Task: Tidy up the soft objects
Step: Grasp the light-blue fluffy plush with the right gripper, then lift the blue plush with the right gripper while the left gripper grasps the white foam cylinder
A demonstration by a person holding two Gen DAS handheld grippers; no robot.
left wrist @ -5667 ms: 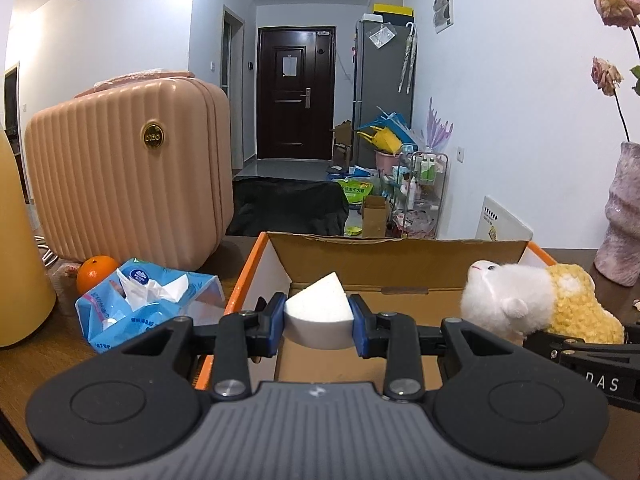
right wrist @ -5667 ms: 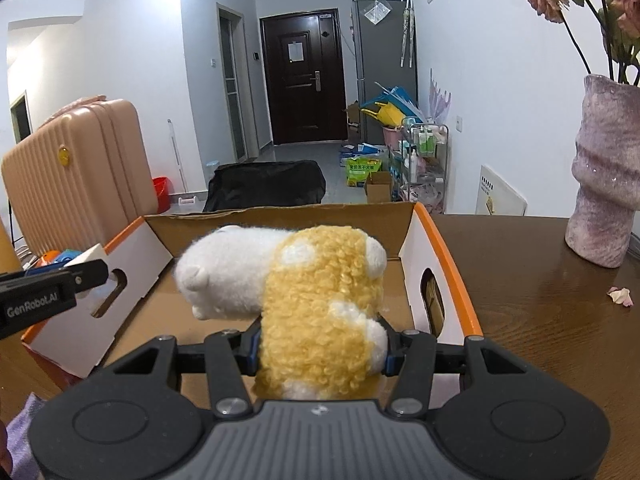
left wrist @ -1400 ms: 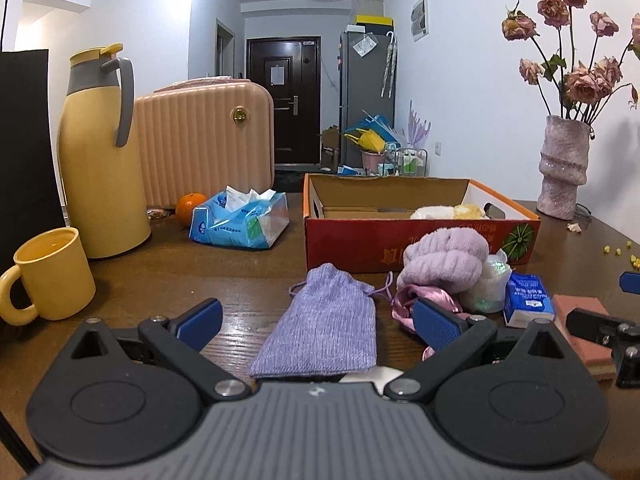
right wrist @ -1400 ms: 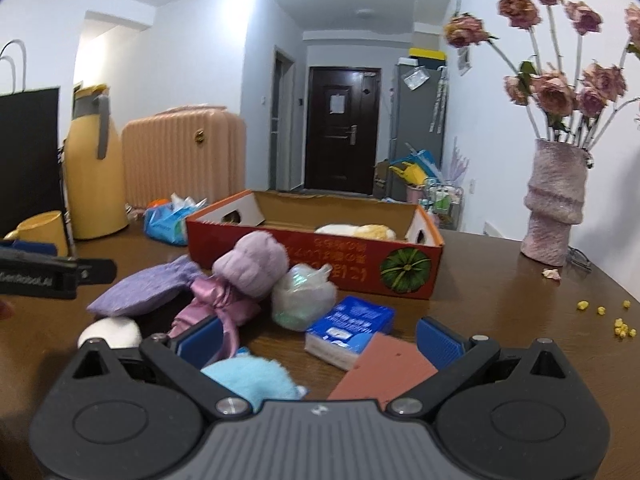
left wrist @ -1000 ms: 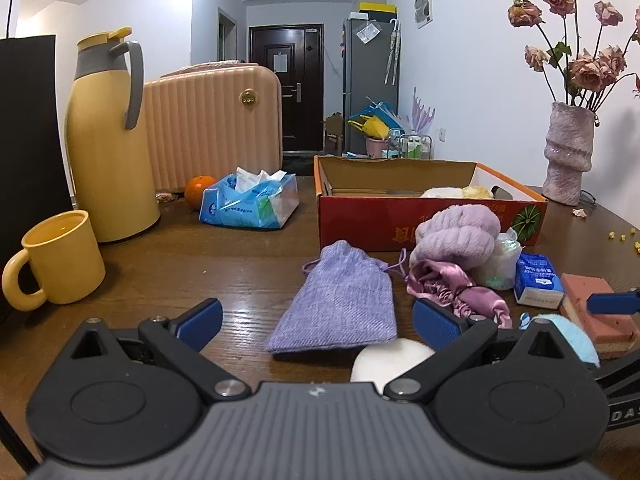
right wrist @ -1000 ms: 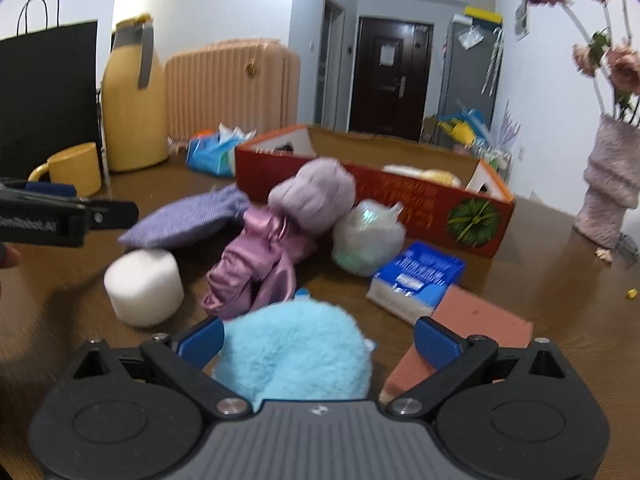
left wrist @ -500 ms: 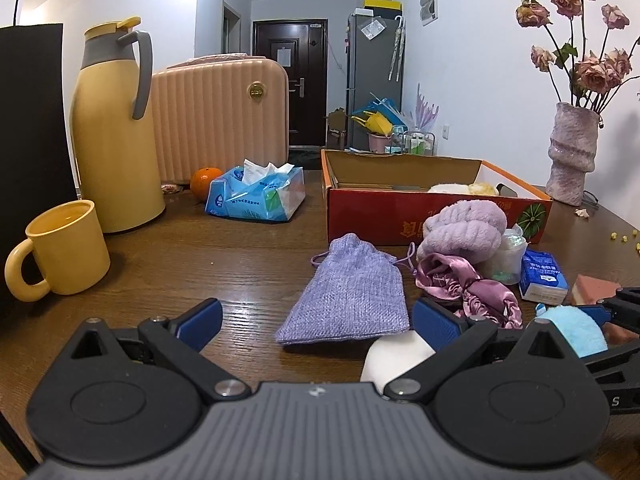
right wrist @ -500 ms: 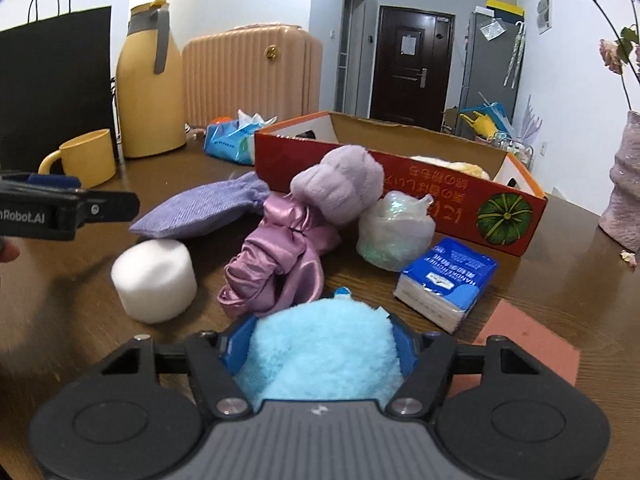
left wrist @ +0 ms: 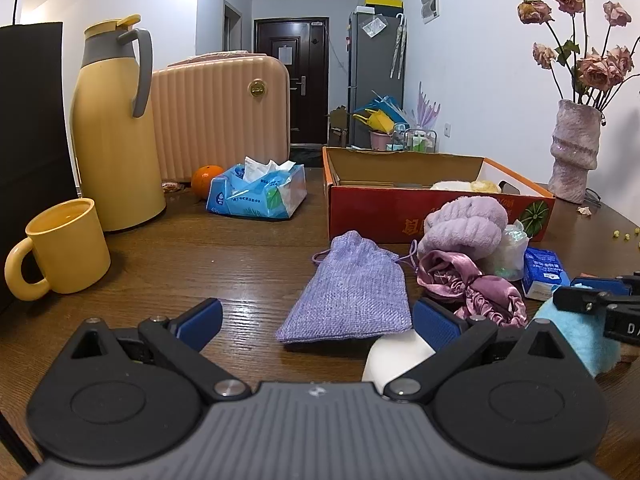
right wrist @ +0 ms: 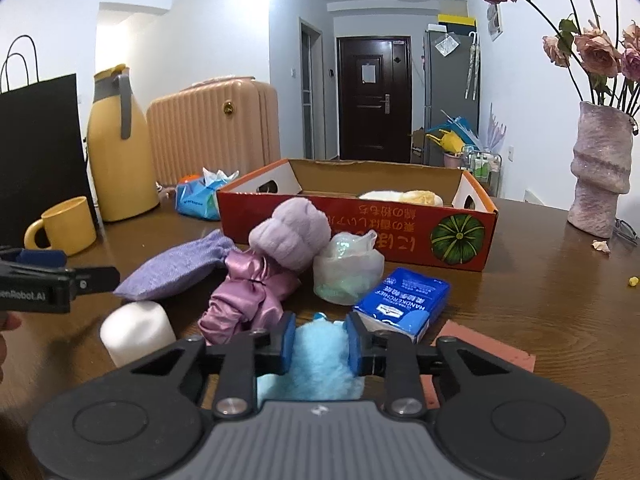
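My right gripper [right wrist: 320,342] is shut on a fluffy light-blue ball [right wrist: 316,364], squeezed between its blue pads just above the table; the same blue ball [left wrist: 576,336] shows at the right edge of the left wrist view. My left gripper [left wrist: 318,320] stands open over the near end of a lilac knitted pouch [left wrist: 352,292], with a white sponge cylinder [left wrist: 394,356] beside its right finger. Behind lie a pink satin scrunchie [right wrist: 248,296], a lilac plush roll [right wrist: 292,232] and a clear bag [right wrist: 346,268]. The red cardboard box [right wrist: 360,216] holds a white-and-yellow plush toy [right wrist: 400,197].
A blue tissue packet [right wrist: 402,304] and a terracotta pad [right wrist: 488,346] lie right of the blue ball. A yellow mug [left wrist: 64,248], yellow thermos [left wrist: 116,128], tissue pack [left wrist: 256,192], orange [left wrist: 204,176] and pink suitcase [left wrist: 220,116] stand left. The vase [right wrist: 600,168] stands far right.
My right gripper closed its wide-open jaws onto the blue fluffy ball, squeezing it narrow, and lifted slightly. My left gripper stayed open and in place.
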